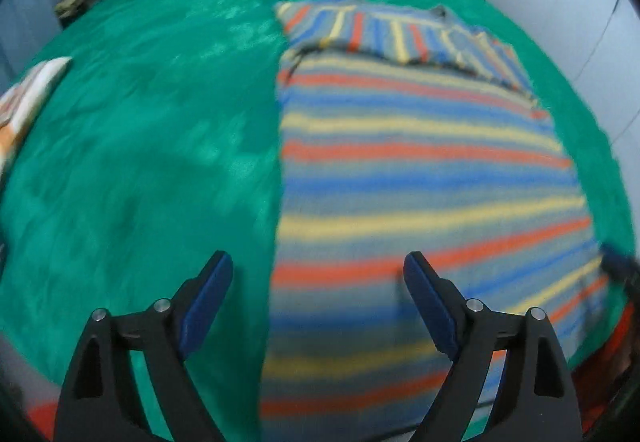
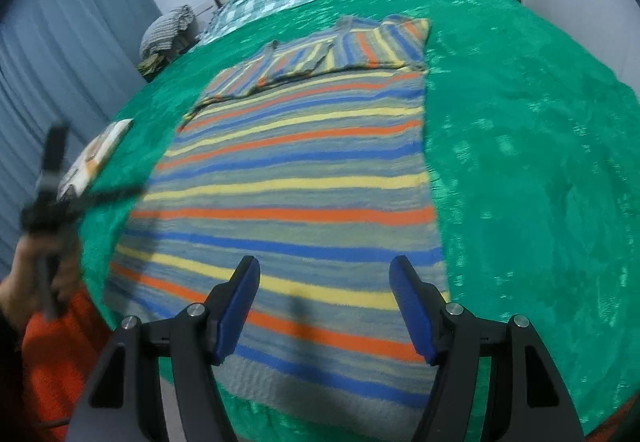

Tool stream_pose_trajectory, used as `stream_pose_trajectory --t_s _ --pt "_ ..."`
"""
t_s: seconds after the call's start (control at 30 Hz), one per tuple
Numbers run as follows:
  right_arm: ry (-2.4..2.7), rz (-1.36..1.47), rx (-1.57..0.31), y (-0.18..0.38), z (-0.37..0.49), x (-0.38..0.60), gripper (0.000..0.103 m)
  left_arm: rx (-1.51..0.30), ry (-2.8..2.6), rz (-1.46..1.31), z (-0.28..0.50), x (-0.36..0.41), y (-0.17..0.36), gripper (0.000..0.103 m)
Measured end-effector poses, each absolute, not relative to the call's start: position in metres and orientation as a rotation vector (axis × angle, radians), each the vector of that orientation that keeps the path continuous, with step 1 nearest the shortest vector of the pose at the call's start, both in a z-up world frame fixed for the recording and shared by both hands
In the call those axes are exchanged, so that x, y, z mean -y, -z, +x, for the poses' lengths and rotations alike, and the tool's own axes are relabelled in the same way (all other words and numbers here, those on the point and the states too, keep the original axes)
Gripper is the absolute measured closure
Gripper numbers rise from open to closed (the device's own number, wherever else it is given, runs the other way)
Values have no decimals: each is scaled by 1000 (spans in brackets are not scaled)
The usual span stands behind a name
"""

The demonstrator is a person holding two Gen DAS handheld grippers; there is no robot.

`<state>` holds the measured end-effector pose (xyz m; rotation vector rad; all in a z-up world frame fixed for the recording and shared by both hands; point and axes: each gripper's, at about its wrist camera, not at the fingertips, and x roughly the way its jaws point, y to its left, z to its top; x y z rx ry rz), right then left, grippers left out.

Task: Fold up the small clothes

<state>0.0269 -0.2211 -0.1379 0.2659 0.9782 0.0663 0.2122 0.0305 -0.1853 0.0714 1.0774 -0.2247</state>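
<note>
On the left, our left gripper hangs with its jaws spread wide and nothing between them, straddling the left edge of the striped garment. We see that garment lying flat on the green blanket, a knit banded across in orange, blue, yellow and grey, its sleeves folded in over the far end so the stripes there run lengthwise. Its side edges look straight, though the picture is blurred. Over its near hem on the right, our right gripper hovers, jaws parted and empty.
</note>
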Motion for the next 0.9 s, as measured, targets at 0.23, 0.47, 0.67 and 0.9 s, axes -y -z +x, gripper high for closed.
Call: stream_pose_trajectory --t_s 0.23,0.47,0.67,0.9 --pt "22 182 -999 142 23 221 36 -1030 132 105 178 -21 198 10" --pt "55 97 -1018 150 14 213 36 -1025 139 160 168 -11 208 10" --pt "67 55 -1020 152 11 206 34 -1029 143 139 167 -17 209 9" --pt "54 22 -1031 158 12 200 30 -1023 131 147 167 -16 210 8"
